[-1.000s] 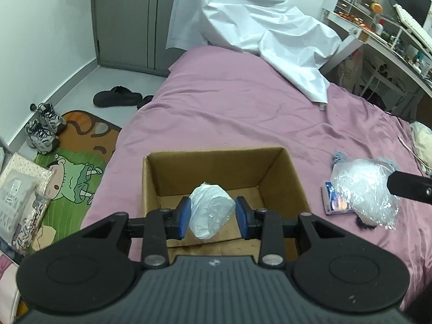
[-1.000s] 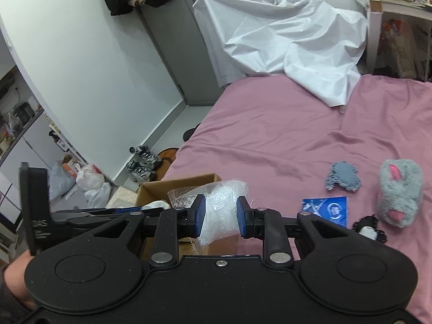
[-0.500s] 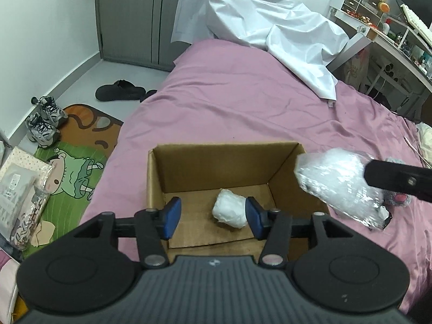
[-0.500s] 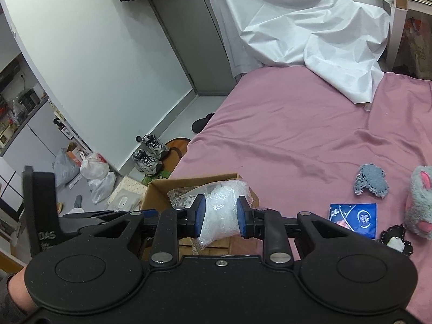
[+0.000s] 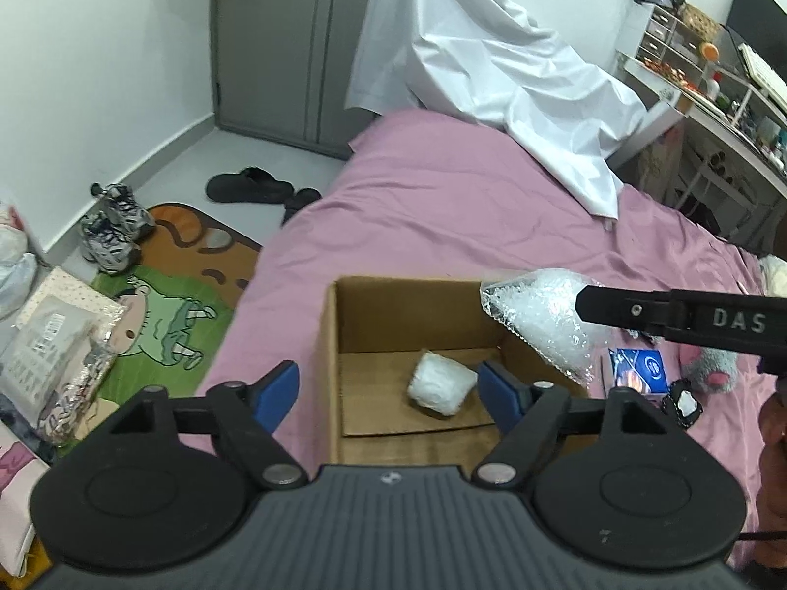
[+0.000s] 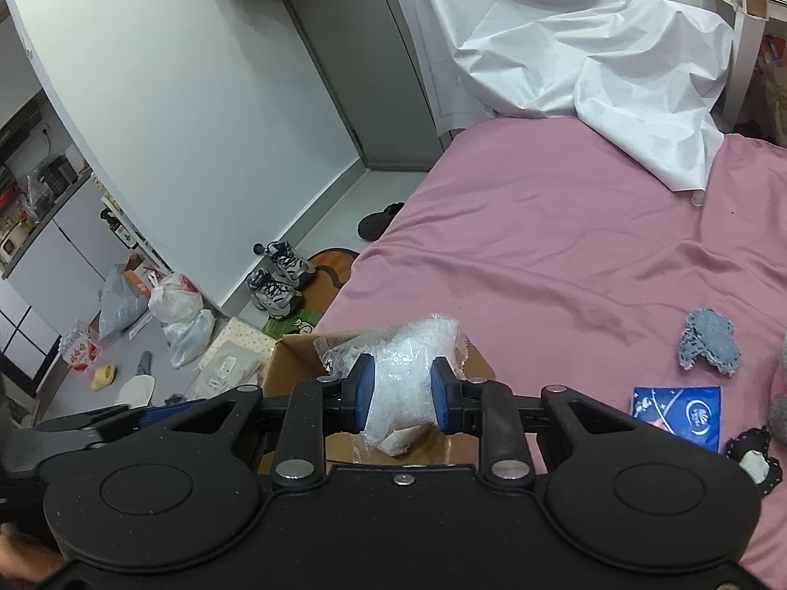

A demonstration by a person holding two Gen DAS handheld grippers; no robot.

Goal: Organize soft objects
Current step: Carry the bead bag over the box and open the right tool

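Hovering over the cardboard box (image 5: 393,305), right tool (image 6: 402,396) clamps a plastic bag (image 6: 408,368); left tool (image 5: 388,388) gapes empty.

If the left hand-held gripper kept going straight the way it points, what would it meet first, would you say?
Most likely the white bundle lying on the floor of the box: it sits between the open fingers of the left hand-held gripper, straight ahead. Depth is hard to judge, so the box's near edge might touch first.

A pink-sheeted bed (image 5: 442,206) meets white walls (image 5: 98,49), grey wardrobe doors (image 5: 285,44) and a cluttered desk (image 5: 713,98).
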